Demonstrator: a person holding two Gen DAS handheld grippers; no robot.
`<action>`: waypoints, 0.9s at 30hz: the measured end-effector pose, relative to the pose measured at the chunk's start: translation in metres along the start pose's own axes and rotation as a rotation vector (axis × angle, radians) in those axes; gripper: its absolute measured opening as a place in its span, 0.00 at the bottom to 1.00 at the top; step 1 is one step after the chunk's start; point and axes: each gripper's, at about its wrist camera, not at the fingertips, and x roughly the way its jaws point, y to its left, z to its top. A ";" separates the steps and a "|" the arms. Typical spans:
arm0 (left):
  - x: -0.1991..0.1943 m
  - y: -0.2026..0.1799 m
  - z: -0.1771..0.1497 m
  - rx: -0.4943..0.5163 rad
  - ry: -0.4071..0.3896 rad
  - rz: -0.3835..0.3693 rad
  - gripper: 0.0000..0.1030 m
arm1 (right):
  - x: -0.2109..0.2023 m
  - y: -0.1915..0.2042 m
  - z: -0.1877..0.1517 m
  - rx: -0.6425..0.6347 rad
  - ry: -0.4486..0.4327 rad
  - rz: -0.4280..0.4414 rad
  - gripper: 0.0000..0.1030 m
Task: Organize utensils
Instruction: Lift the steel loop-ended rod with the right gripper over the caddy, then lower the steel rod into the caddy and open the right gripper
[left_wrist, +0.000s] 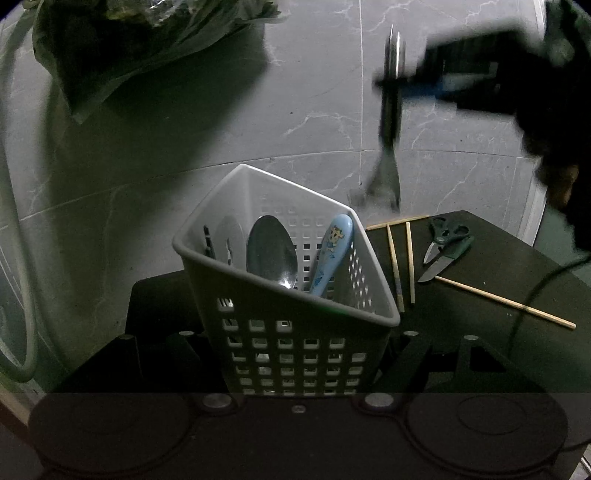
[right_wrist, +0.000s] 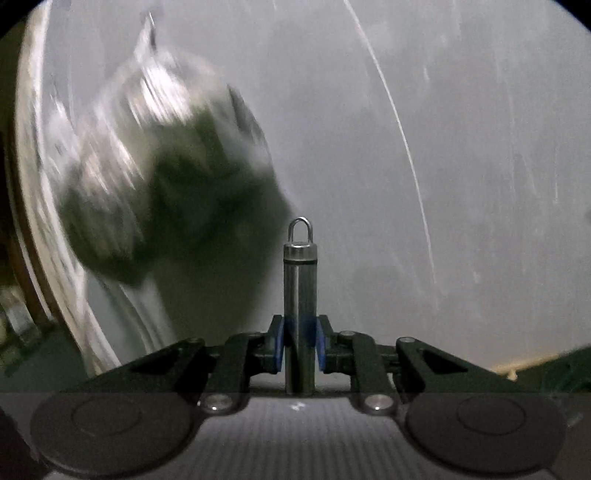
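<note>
1. A metal tool (left_wrist: 388, 122) with a round handle and a ring on its end (right_wrist: 300, 295) is being held up in the air, to the right of and beyond the basket (left_wrist: 280, 295). Its wide end is hanging down above the far edge of the dark table (left_wrist: 480, 314).
2. It is being squeezed tight between the blue pads (right_wrist: 279, 345) of the right gripper (right_wrist: 300, 345).
3. The basket is being held by its sides in the left gripper (left_wrist: 295, 369). A big spoon (left_wrist: 271, 253) and a blue spoon (left_wrist: 332, 254) are standing inside.
4. The tool is best brought left over the open top, kept straight, and lowered slowly before being let go.
5. The chopsticks (left_wrist: 393, 262) and scissors (left_wrist: 445, 247) are lying on the right, still to be put away.
</note>
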 end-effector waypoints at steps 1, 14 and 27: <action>0.000 0.000 0.000 0.000 0.000 0.001 0.75 | -0.005 0.007 0.006 0.003 -0.027 0.034 0.18; 0.000 -0.003 0.000 -0.015 0.000 0.016 0.75 | 0.008 0.081 -0.033 -0.202 0.072 0.199 0.19; -0.001 -0.002 0.002 -0.011 0.008 0.021 0.75 | 0.016 0.083 -0.071 -0.251 0.256 0.171 0.20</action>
